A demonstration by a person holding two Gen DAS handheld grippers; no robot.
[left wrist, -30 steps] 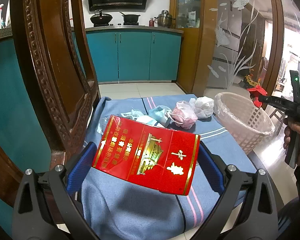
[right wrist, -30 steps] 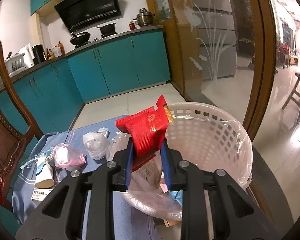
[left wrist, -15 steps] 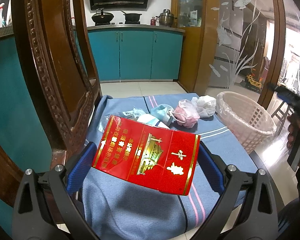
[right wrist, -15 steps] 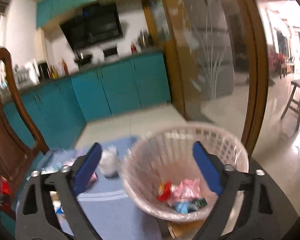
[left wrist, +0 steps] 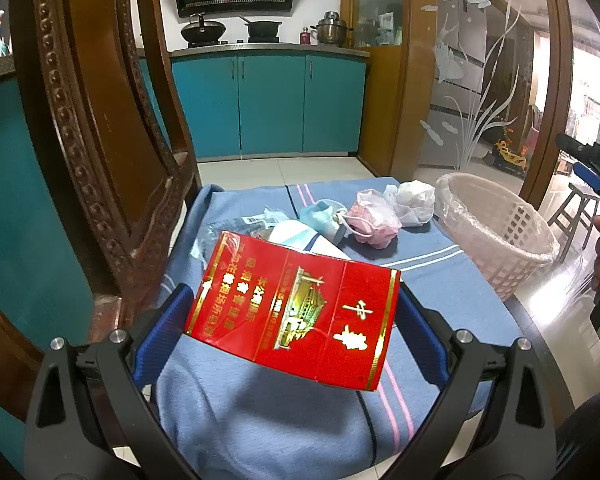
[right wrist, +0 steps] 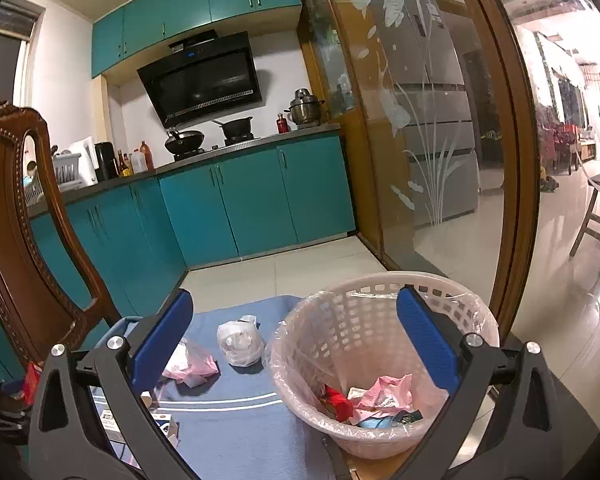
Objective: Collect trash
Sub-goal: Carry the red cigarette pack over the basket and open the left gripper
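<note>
Left tongs [left wrist: 295, 312] grip the red carton [left wrist: 295, 308]; right tongs [right wrist: 295, 340] are opening, empty, above the basket [right wrist: 380, 368]. Next: carry the carton to the basket at two o'clock.

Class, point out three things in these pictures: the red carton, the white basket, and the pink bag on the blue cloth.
red carton [left wrist: 295, 308], left wrist view, front face.
white basket [right wrist: 380, 300], right wrist view, back wall.
pink bag [left wrist: 374, 216], left wrist view, middle.

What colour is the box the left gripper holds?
Red with gold print, clearest in the left wrist view: box.
</note>
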